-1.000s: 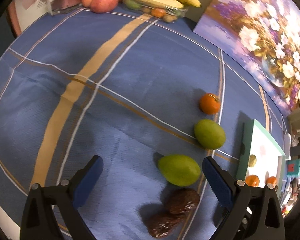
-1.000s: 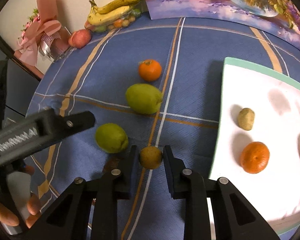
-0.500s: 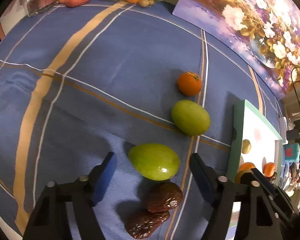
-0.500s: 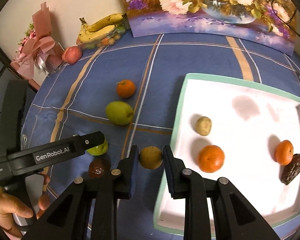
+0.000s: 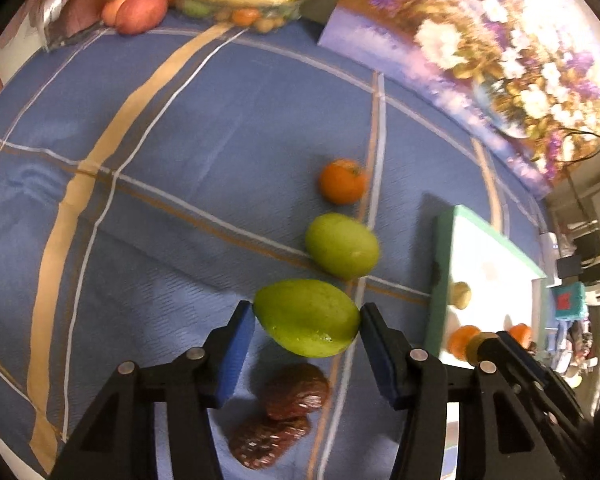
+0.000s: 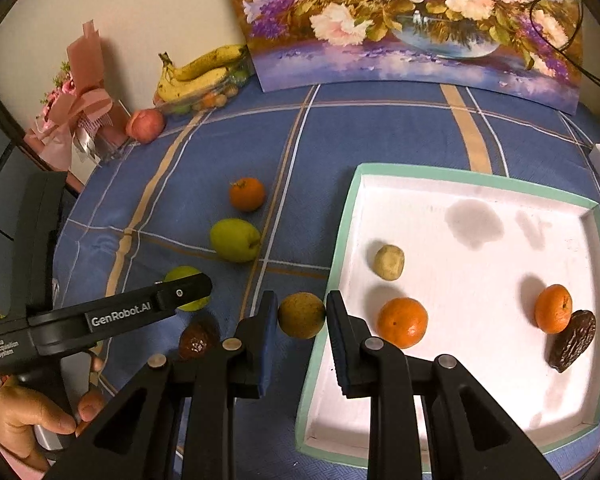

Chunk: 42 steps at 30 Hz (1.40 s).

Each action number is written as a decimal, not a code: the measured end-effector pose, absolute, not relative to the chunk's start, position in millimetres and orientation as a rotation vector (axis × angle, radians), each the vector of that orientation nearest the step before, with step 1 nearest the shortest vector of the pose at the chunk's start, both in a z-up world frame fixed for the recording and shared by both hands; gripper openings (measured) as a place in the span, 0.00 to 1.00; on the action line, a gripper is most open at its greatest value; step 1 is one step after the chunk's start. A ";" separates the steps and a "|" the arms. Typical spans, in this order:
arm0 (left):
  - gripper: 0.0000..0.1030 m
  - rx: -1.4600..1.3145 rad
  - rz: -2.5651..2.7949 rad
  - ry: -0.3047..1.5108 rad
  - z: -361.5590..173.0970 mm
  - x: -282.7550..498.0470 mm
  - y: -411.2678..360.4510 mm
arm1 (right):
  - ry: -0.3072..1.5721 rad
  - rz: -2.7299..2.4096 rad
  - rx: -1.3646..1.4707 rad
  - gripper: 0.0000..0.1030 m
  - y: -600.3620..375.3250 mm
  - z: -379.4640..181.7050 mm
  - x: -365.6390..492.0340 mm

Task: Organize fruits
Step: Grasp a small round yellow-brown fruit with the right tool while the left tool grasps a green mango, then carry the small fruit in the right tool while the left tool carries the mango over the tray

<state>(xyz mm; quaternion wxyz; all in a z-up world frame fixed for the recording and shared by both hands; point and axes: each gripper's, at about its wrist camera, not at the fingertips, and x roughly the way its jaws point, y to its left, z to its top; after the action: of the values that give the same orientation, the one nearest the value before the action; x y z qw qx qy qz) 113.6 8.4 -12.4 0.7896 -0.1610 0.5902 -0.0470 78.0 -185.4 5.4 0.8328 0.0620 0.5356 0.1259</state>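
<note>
My left gripper is shut on a green fruit, held just above the blue cloth. Two brown dates lie below it. A second green fruit and an orange lie further along the cloth. My right gripper is shut on a small yellow-brown fruit, held above the cloth beside the left rim of the white tray. The tray holds two oranges, a small tan fruit and a dark date.
A bunch of bananas over a clear container, a red apple and a pink bouquet stand at the table's back. A flower painting leans on the wall behind the tray.
My left gripper has closed in on the near green fruit and gripped it. My right gripper has carried the small yellow-brown fruit to the right, up to the tray's edge.
</note>
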 end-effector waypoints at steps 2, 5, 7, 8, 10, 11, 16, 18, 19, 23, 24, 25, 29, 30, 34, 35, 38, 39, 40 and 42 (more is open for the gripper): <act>0.56 -0.344 -0.129 1.247 -2.0 111.1 2.9 | 1.125 0.255 0.144 0.25 -191.4 9.2 77.4; 0.56 -0.326 -0.162 1.223 9.7 106.3 -7.4 | 1.117 0.213 0.168 0.25 -205.2 13.0 77.0; 0.56 -0.312 -0.188 1.214 14.8 104.6 -17.5 | 1.117 0.169 0.175 0.25 -216.1 14.3 76.2; 0.56 -0.307 -0.198 1.213 15.8 104.7 -22.8 | 1.118 0.142 0.177 0.25 -222.8 14.6 75.5; 0.56 -0.297 -0.227 1.214 18.4 101.5 -32.4 | 1.119 0.099 0.193 0.25 -237.1 15.5 74.3; 0.56 -0.292 -0.239 1.215 18.9 101.1 -38.0 | 1.118 0.085 0.207 0.25 -245.3 15.9 73.4; 0.56 -0.241 -0.296 1.221 23.9 91.4 -62.9 | 1.111 -0.010 0.224 0.25 -281.4 20.3 67.2; 0.56 -0.226 -0.321 1.227 24.2 89.4 -73.4 | 1.108 -0.044 0.227 0.25 -294.6 22.3 63.6; 0.56 -0.221 -0.334 1.230 24.4 86.3 -77.7 | 1.106 -0.059 0.233 0.25 -302.0 23.4 62.0; 0.56 -0.173 -0.374 1.243 23.1 80.5 -99.1 | 1.098 -0.105 0.250 0.25 -326.4 26.8 55.0; 0.56 -0.161 -0.381 1.245 23.2 79.3 -103.9 | 1.097 -0.114 0.250 0.25 -330.8 27.5 53.5; 0.56 -0.150 -0.388 1.247 23.1 77.5 -108.1 | 1.094 -0.125 0.252 0.25 -335.4 28.9 51.1; 0.56 -0.107 -0.414 1.261 20.0 71.0 -125.8 | 1.083 -0.144 0.252 0.25 -347.8 34.5 42.9; 0.56 -0.097 -0.419 1.265 19.2 68.6 -129.4 | 1.080 -0.148 0.250 0.25 -349.7 36.1 41.4; 0.56 -0.045 -0.429 1.276 14.9 63.1 -143.0 | 1.074 -0.162 0.249 0.25 -355.8 38.2 36.4; 0.56 -0.034 -0.432 1.279 13.5 62.0 -145.5 | 1.077 -0.163 0.249 0.25 -356.7 37.5 35.8; 0.56 -0.005 -0.435 1.288 9.2 60.1 -151.3 | 1.087 -0.163 0.246 0.25 -358.1 34.4 35.4; 0.56 0.007 -0.434 1.293 6.8 59.0 -152.1 | 1.092 -0.163 0.246 0.25 -358.5 32.8 35.6; 0.56 0.014 -0.431 1.298 4.5 59.0 -153.1 | 1.097 -0.163 0.245 0.25 -358.6 31.6 35.8; 0.56 0.026 -0.426 1.312 -0.5 59.0 -154.0 | 1.112 -0.162 0.242 0.25 -358.4 27.2 37.0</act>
<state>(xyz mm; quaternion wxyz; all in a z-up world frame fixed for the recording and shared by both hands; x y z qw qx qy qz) 59.0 -154.0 -0.5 0.7713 0.0118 0.6052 -0.1967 37.0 -358.4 27.2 0.8393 0.1144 0.5259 -0.0765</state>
